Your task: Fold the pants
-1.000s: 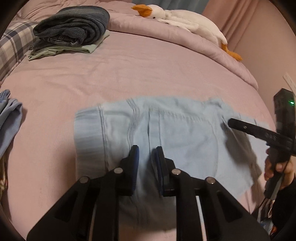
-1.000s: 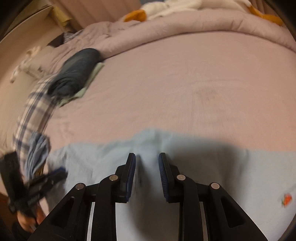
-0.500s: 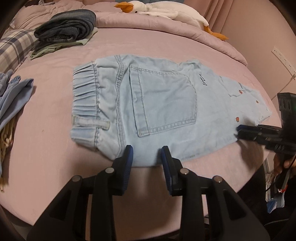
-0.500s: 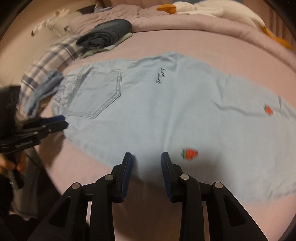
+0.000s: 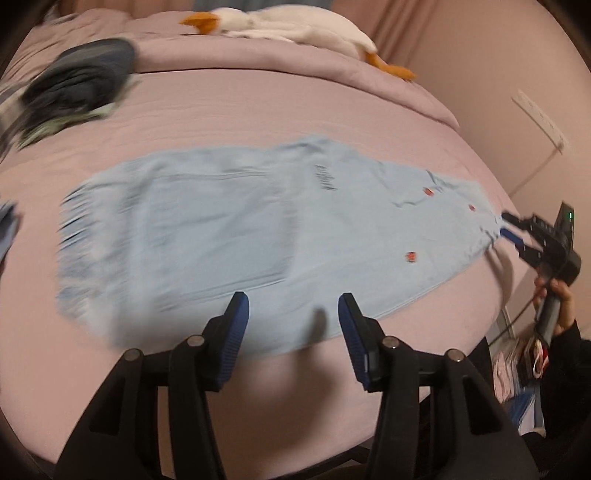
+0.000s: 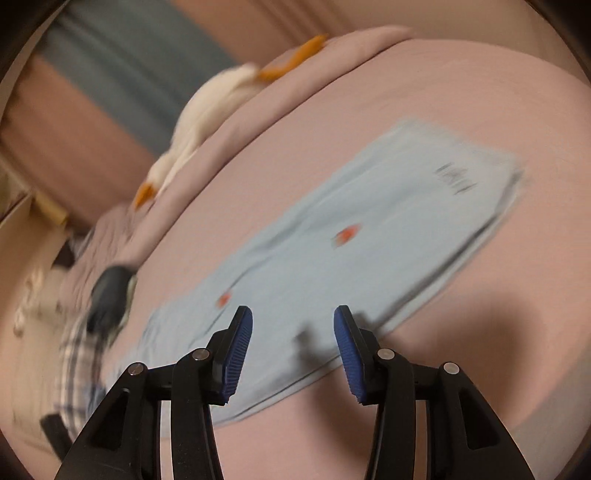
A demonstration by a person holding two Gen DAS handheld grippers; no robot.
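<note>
Light blue denim pants (image 5: 229, 236) with small red strawberry patches lie flat, folded lengthwise, on the pink bed (image 5: 258, 110). The waistband is at the left, the leg ends at the right. My left gripper (image 5: 291, 325) is open and empty, just above the pants' near edge. My right gripper (image 6: 293, 339) is open and empty over the leg end (image 6: 332, 258). In the left wrist view the right gripper (image 5: 508, 225) sits at the leg hem, its jaws apart. Both views are blurred.
A stack of folded dark clothes (image 5: 77, 81) lies at the back left of the bed. A white goose plush (image 5: 295, 26) lies along the far edge. A plaid pillow (image 6: 79, 354) is at the left. The bed's near edge runs just below my grippers.
Both grippers have opened wider. The left view swung right along the pants. The right gripper tilted and moved to the leg end. The pants went from held up to lying flat.
</note>
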